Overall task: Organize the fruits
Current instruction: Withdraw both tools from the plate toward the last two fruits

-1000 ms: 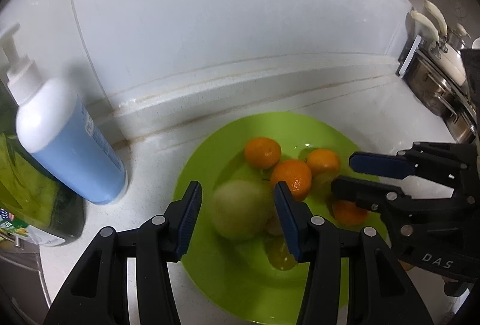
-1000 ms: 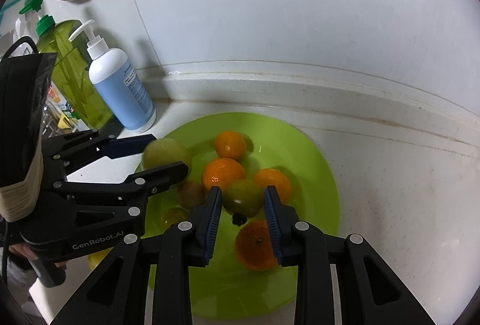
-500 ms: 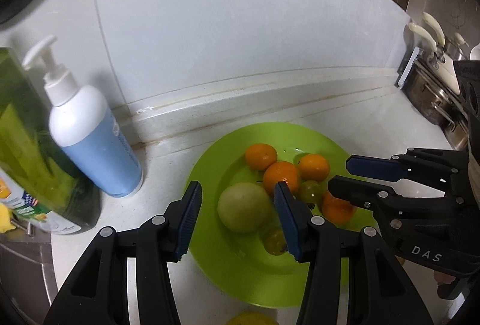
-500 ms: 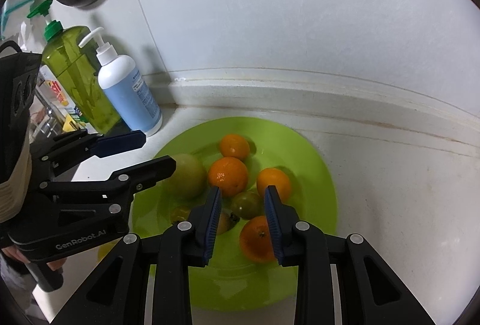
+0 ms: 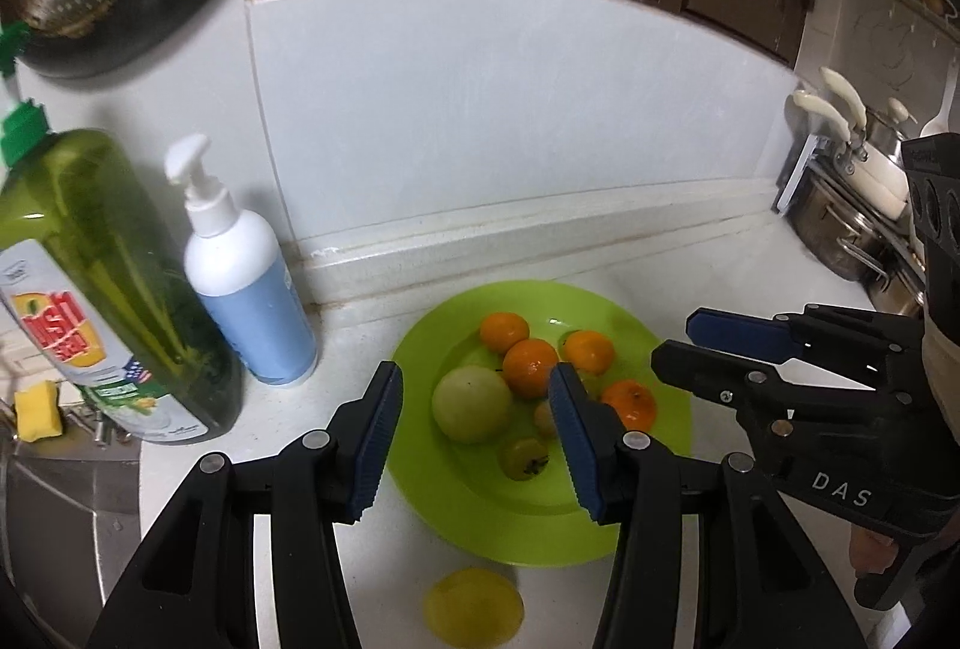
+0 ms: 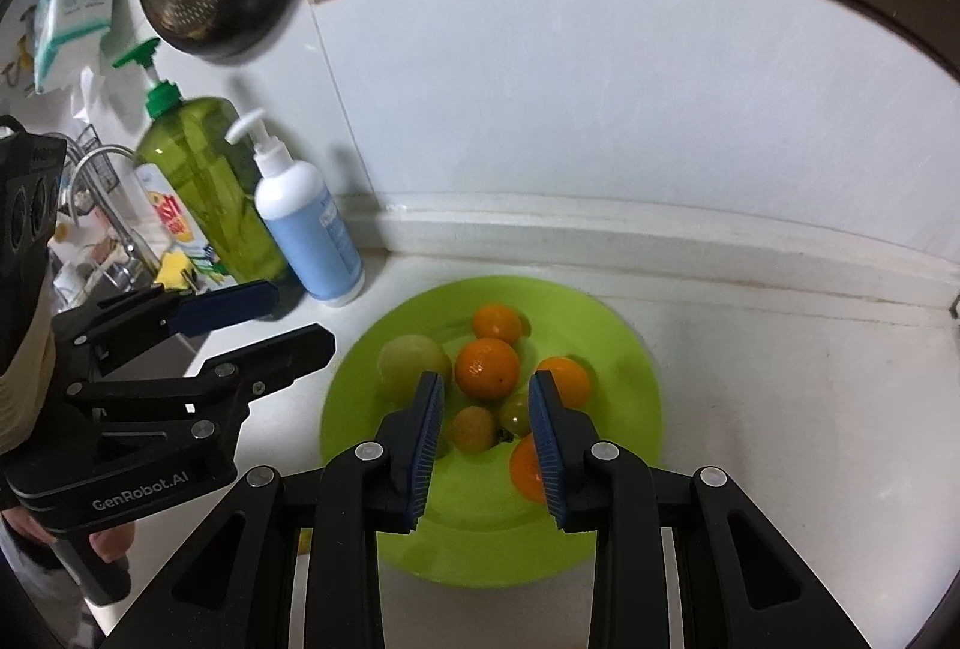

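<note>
both grippers above the fruit plate

soap bottles [image 5: 246, 283] stand left of the left gripper [image 5: 474, 436]. fruit lies on the plate [image 6: 612, 349] beneath. left gripper gapes, empty; right gripper [image 6: 486, 445] at its narrowest, holding nothing.

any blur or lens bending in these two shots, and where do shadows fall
Left wrist view: the dish soap bottle is motion-smeared, the backsplash edge bows with fisheye, and the yellow fruit off the plate looks soft. Right wrist view: sharper; the lotion bottle throws a shadow on the wall, corners dark.
</note>
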Available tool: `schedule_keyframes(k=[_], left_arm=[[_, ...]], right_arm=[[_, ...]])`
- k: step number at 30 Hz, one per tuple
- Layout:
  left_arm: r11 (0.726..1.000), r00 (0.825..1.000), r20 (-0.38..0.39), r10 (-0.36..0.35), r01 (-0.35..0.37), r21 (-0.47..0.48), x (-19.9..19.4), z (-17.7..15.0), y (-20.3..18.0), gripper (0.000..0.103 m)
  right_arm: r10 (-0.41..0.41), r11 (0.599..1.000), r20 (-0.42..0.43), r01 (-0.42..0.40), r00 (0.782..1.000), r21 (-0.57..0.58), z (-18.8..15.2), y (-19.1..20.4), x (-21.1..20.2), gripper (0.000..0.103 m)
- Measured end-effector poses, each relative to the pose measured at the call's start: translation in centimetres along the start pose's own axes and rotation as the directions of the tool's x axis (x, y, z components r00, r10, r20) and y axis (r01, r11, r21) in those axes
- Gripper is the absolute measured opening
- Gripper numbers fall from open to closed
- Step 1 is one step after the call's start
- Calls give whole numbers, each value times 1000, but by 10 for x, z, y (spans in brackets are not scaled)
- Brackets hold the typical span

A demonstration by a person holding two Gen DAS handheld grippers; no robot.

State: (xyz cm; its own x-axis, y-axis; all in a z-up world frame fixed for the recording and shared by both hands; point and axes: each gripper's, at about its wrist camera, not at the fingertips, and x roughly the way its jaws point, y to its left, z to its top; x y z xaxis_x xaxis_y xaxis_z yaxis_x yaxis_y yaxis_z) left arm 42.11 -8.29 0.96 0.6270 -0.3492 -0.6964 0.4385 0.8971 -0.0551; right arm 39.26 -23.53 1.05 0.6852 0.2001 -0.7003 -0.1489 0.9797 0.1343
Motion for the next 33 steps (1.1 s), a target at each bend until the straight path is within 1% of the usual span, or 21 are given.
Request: schedule_keyframes(k=[6,13,15,17,19,21,25,27,28,31,33], left_arm=[[1000,999,37,6,-6,-13,-29,-5,-5,52],[999,997,80,20,-18,-33,-60,-16,-10,57],[999,996,91,24,-21,-39,-68,-21,-10,57],[999,994,101,36,-32,-43,-78,-27,-11,61],[998,992,113,55,-51,-43,-86,-34,-12,62],[997,990,122,68,-63,-44,-94,-40,-13,64],[995,986,142,92,-86,-52,-110,-54,-16,68],[994,984,150,98,-90,-57,-116,-61,-18,70],[994,983,154,102,-94,-57,-119,-64,-19,72],[993,979,166,117,-110,-48,-127,-74,-23,76],[992,977,171,126,-121,-41,-131,-82,-25,77]], right_arm=[[-4,1000,47,4,999,-5,-4,8,-26,31],[-18,1000,77,18,997,-1,-14,15,-50,31],[-36,999,87,36,996,6,-19,16,-57,40],[-52,999,97,51,994,11,-23,16,-63,41],[-67,998,104,66,992,19,-28,17,-70,42],[-79,997,114,77,990,27,-33,18,-77,47],[-117,993,146,112,982,39,-47,23,-93,52],[-129,991,161,123,978,49,-54,26,-101,57],[-140,990,170,132,976,56,-58,27,-106,57],[-165,985,190,153,968,77,-71,30,-117,60],[-181,982,199,165,963,94,-79,30,-122,64]])
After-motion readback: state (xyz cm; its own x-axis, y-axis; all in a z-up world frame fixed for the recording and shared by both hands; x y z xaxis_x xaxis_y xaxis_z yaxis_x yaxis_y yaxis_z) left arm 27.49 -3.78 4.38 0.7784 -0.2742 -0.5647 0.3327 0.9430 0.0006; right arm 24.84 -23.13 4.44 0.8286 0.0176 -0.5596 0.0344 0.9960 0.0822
